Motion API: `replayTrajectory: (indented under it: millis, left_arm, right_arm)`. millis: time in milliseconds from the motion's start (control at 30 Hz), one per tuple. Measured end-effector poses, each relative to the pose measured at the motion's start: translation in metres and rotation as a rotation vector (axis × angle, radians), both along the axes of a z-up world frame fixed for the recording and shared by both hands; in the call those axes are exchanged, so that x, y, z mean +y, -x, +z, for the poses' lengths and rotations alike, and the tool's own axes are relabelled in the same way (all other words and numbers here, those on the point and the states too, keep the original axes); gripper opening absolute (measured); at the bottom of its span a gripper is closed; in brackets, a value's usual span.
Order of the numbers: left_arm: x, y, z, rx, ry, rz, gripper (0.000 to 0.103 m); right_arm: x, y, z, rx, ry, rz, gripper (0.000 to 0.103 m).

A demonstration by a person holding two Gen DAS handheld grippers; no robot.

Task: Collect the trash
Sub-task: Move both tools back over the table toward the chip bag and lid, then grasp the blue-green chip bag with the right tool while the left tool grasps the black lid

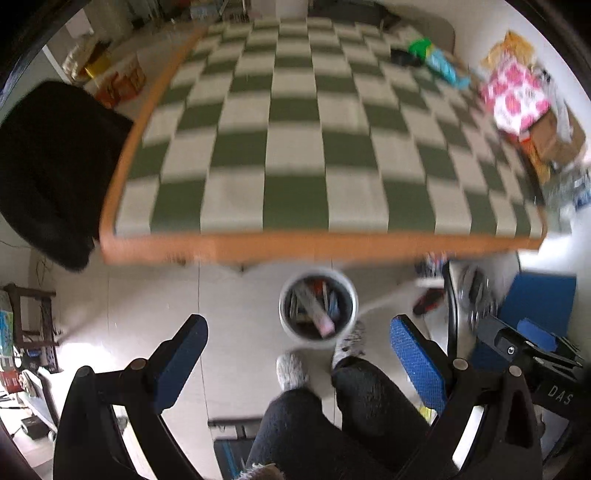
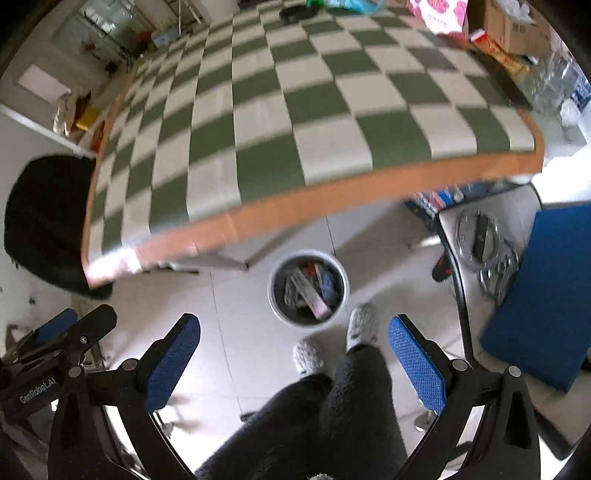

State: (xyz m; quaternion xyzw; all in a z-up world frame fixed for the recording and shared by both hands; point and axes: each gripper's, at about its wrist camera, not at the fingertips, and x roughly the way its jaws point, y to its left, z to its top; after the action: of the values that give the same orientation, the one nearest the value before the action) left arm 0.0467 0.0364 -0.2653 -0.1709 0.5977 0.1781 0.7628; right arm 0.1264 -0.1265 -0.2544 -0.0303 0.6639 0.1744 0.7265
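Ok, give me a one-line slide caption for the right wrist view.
Open right hand-held gripper above floor bin holding wrappers, beside checkered table.

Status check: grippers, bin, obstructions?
Left gripper open, empty. Right gripper open, empty. Trash bin on floor, holding wrappers. Person's feet beside bin.

Table (image 1: 317, 247) with orange edge, green-white checkered cloth (image 1: 295, 147) on top; black chair (image 1: 48, 166) at its left edge; pale tiled floor (image 1: 147, 295) below, bright glare; blue cushioned seat (image 2: 546, 288) right; cluttered shelving (image 2: 107, 33) far left, blurry
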Motion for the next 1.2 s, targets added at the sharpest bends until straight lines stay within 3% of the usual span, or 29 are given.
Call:
replayTrajectory:
  millis: [167,333,467,633,700,833,1033,1100,1200]
  left_arm:
    - [0.024,-0.07,0.019,-0.047,-0.055,0.039,0.101]
    - [0.04,-0.15,0.018,-0.064,-0.067,0.102,0.101]
    - [0.052,-0.237,-0.005,-0.018,-0.049,0.178,0.101]
    - [0.055,-0.344,-0.037,0.045,-0.022,0.213,0.101]
    - [0.057,-0.384,-0.047,0.054,-0.023,0.217,0.101]
    - [0.069,-0.441,-0.068,0.087,-0.026,0.233,0.101]
    - [0.091,-0.473,-0.09,0.125,0.013,0.281,0.101]
    - [0.094,-0.478,-0.093,0.129,0.022,0.289,0.101]
    - [0.096,-0.483,-0.096,0.123,0.044,0.29,0.101]
  right_arm:
    - [0.015,-0.083,0.029,-0.047,-0.001,0.01,0.103]
    - [0.039,-0.212,0.035,-0.089,0.069,0.107,0.103]
    - [0.072,-0.35,0.019,-0.123,0.2,0.228,0.103]
    - [0.11,-0.496,-0.019,-0.086,0.31,0.375,0.103]
    - [0.125,-0.534,-0.036,-0.067,0.334,0.437,0.103]
    - [0.164,-0.594,-0.081,-0.028,0.433,0.608,0.103]
    - [0.198,-0.615,-0.128,-0.027,0.515,0.823,0.103]
    - [0.201,-0.624,-0.141,-0.014,0.51,0.82,0.103]
    - [0.191,-0.646,-0.148,0.046,0.438,0.683,0.095]
